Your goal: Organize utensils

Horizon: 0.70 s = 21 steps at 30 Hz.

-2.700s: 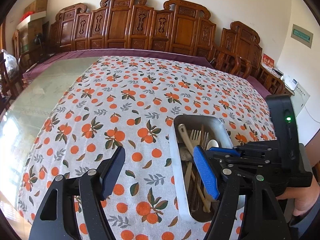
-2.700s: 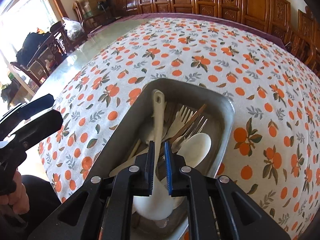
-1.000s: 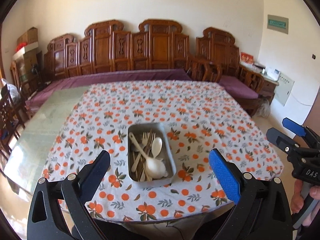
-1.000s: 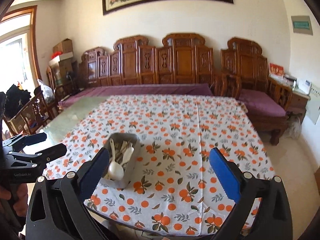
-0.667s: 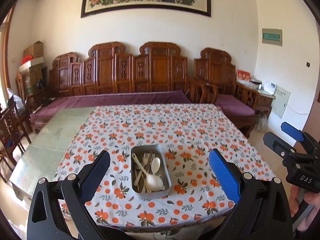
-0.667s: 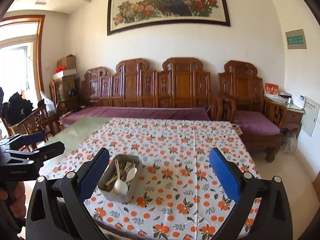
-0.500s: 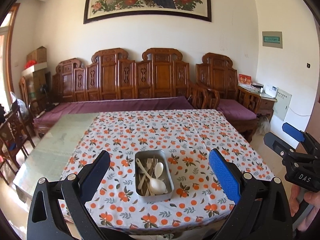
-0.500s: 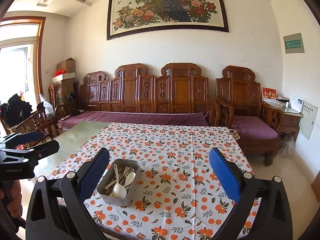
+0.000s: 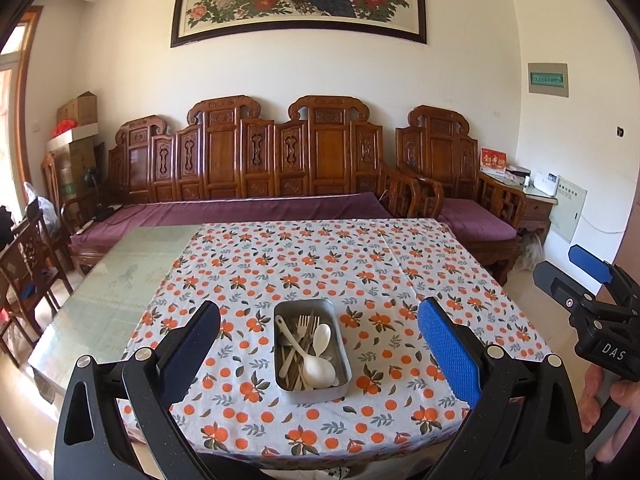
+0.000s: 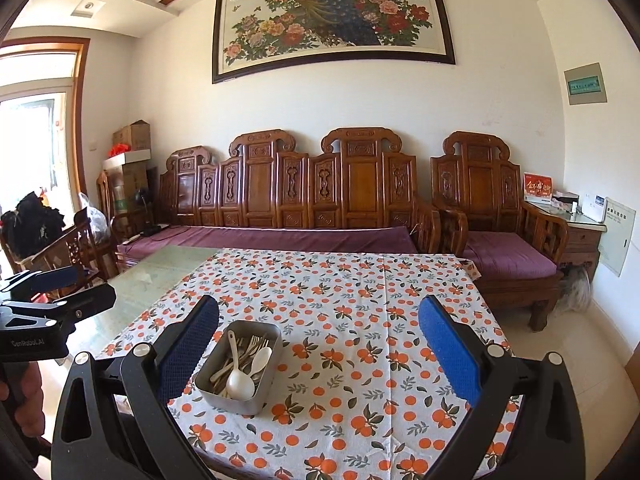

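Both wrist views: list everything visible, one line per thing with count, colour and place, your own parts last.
metal tray: one, grey, near edge of the tablecloth, between the two grippers' fingers in view.
utensils: several, cream and white spoons and forks, piled in the tray; exact count unclear.
tablecloth: one, white with orange fruit print, over the right part of the table.
glass tabletop: one, greenish, bare left part.
carved wooden bench: one long, brown with purple cushion, against the far wall.
armchair: one, same wood, right of the bench.
peacock painting: one, framed, on the wall.
cardboard boxes: a few, brown, left corner.
left gripper: one, black, blue pads, open.
right gripper: one, same, open.
hand: one, holding the right gripper's handle.
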Tool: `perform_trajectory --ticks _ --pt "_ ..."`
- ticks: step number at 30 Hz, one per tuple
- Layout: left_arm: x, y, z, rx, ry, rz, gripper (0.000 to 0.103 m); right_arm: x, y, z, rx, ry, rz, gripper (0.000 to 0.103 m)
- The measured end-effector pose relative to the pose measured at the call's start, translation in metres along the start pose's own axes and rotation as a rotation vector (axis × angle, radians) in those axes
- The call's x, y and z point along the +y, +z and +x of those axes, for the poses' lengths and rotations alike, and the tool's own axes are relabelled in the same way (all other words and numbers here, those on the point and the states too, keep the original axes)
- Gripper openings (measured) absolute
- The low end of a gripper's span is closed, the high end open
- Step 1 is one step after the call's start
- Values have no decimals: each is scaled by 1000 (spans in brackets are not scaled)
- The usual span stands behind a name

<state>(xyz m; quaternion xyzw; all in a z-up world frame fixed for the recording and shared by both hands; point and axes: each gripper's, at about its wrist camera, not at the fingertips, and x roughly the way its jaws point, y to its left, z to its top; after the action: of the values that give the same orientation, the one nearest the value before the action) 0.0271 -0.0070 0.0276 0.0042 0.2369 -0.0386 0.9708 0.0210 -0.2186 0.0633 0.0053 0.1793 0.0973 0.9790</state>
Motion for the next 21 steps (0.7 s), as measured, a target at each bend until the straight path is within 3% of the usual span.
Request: perform_trajectory --ticks 21 --pt "1 -1 0 -4 2 -3 95 1 1 3 3 4 1 101"
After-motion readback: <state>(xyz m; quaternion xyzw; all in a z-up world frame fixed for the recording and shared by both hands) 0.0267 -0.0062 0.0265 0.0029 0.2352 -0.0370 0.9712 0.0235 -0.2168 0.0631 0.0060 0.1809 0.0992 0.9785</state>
